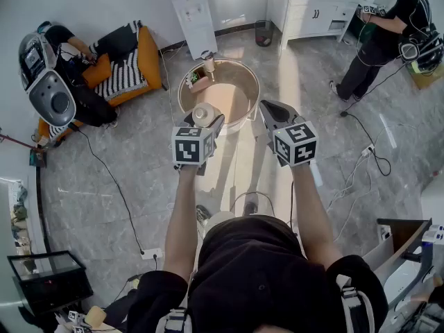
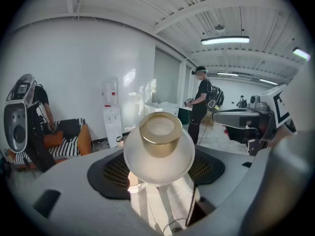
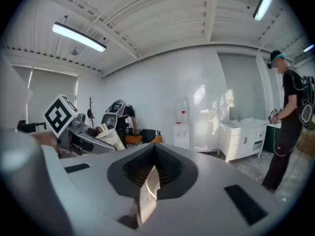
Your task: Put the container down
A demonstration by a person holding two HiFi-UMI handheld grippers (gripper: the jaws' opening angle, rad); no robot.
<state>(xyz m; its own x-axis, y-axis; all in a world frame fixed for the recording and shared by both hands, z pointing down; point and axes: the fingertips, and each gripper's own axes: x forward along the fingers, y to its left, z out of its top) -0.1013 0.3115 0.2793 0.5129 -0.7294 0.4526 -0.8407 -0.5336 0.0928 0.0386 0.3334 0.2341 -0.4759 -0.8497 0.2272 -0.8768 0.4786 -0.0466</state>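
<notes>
Jaws of the left gripper [image 1: 205,121] stand wide and clamp the round frosted-white container [image 2: 158,156] with its gold cylindrical cap [image 2: 158,133]. It hangs in the air, about over the near edge of the round beige desk [image 1: 236,97] in the head view. Right gripper [image 3: 154,151] jaws are closed together with nothing in them, just beside the left. Risks: the smooth bulging body could slide out of the pads if the grip eases before the base meets the desk, dropping it to the floor. Landed off its base it may roll, and set too near the rim it may tip off. Coming in by the small potted plant [image 1: 196,79] could knock that over. Hard to tell: pad contact sits behind the bulge, the base never shows, height above the desk is unclear, and the contents are unreadable through the frosting.
</notes>
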